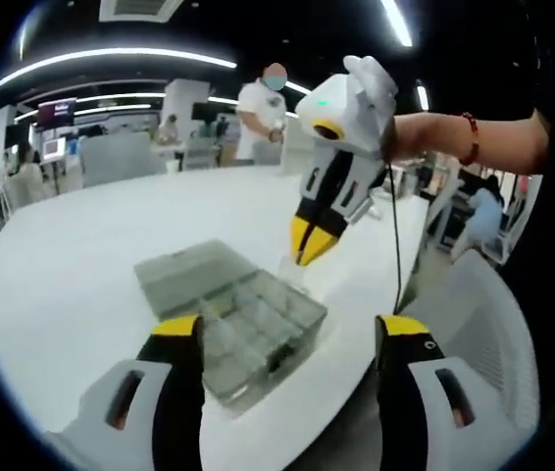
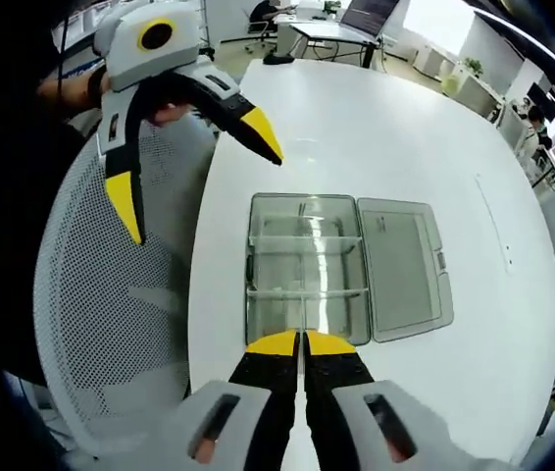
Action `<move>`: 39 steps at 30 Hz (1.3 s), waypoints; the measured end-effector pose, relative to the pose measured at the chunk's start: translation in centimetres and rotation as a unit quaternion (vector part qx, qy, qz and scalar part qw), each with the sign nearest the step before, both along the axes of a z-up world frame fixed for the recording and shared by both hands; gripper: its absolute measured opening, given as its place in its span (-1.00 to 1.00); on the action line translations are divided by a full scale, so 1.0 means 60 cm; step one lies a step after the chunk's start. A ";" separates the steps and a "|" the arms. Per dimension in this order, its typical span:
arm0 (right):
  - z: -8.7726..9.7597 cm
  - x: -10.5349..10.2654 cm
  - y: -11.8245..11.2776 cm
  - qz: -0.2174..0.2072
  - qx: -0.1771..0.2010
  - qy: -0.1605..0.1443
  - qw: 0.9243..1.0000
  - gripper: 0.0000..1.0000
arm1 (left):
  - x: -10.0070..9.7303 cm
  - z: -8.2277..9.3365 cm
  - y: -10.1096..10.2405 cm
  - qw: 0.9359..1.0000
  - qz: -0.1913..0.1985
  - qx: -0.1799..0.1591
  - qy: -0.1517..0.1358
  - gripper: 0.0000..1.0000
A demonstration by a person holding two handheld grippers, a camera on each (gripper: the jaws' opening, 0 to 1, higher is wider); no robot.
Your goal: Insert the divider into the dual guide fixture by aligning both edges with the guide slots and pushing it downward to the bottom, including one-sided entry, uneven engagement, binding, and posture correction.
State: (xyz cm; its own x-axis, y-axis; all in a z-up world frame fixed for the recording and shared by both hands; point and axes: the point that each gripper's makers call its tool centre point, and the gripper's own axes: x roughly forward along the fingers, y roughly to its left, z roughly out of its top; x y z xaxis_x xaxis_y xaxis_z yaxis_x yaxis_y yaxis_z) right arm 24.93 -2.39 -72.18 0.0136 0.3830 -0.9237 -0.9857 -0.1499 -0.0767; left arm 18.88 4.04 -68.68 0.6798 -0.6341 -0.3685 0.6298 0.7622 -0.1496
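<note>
A clear plastic compartment box (image 2: 282, 270) lies on the white table (image 2: 356, 128), its lid (image 2: 400, 265) folded flat to the right. Cross walls split the tray into several cells. My right gripper (image 2: 303, 342) is shut on a thin clear divider seen edge-on, just above the box's near edge. In the left gripper view that gripper (image 1: 309, 245) hangs point down over the far side of the box (image 1: 248, 314), a pale clear sliver (image 1: 290, 268) below its tips. My left gripper (image 1: 290, 329) is open, its jaws either side of the box's near corner and holding nothing. It also shows open (image 2: 194, 172).
A white mesh chair (image 2: 111, 324) stands close against the table's edge beside the box. A person in a white shirt (image 1: 258, 118) stands beyond the far end of the table, with desks and screens behind. A cable (image 1: 395, 245) hangs from the right gripper.
</note>
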 end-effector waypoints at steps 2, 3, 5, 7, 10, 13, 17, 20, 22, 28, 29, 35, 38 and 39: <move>-0.001 0.004 -0.001 0.003 -0.004 -0.004 1.000 -1.00 | 0.002 -0.003 0.002 1.000 0.002 0.000 0.002 0.50; -0.001 0.006 0.000 0.003 -0.003 -0.004 1.000 -1.00 | 0.001 -0.004 0.002 1.000 0.002 0.000 0.004 0.53; -0.004 0.006 0.001 0.005 -0.006 -0.001 1.000 -1.00 | 0.000 -0.003 0.000 1.000 0.000 -0.003 0.004 0.59; -0.007 0.007 0.001 0.011 -0.014 -0.005 1.000 -1.00 | 0.000 -0.005 -0.002 1.000 -0.001 -0.006 0.008 0.70; -0.009 0.005 0.003 0.015 -0.013 0.001 1.000 -1.00 | -0.001 -0.009 -0.001 1.000 -0.003 -0.002 0.013 0.75; -0.010 0.008 0.001 0.016 -0.019 -0.001 1.000 -1.00 | 0.001 -0.008 0.001 1.000 0.001 -0.004 0.012 0.80; -0.015 0.009 -0.001 0.021 -0.025 -0.003 0.999 -1.00 | 0.001 -0.008 0.000 1.000 -0.001 -0.006 0.015 0.80; -0.016 0.010 0.002 0.021 -0.025 -0.001 0.999 -1.00 | 0.000 -0.008 0.001 1.000 0.000 -0.004 0.013 0.80; -0.017 0.010 0.004 0.026 -0.028 -0.004 0.999 -1.00 | 0.000 -0.008 0.001 1.000 0.001 -0.005 0.014 0.79; -0.023 0.012 0.003 0.029 -0.035 -0.001 0.999 -1.00 | -0.002 -0.009 0.002 1.000 0.002 -0.005 0.015 0.78; -0.023 0.012 0.003 0.029 -0.035 -0.001 0.999 -1.00 | -0.002 -0.010 0.003 1.000 0.003 -0.006 0.015 0.78; -0.026 0.012 0.005 0.033 -0.038 -0.001 0.999 -1.00 | -0.001 -0.010 0.008 1.000 0.009 -0.008 0.017 0.77; -0.027 0.011 0.005 0.033 -0.041 0.000 0.999 -1.00 | -0.001 -0.010 0.009 1.000 0.009 -0.008 0.017 0.76; -0.027 0.012 0.005 0.035 -0.041 -0.001 0.999 -1.00 | -0.001 -0.011 0.009 1.000 0.009 -0.008 0.017 0.76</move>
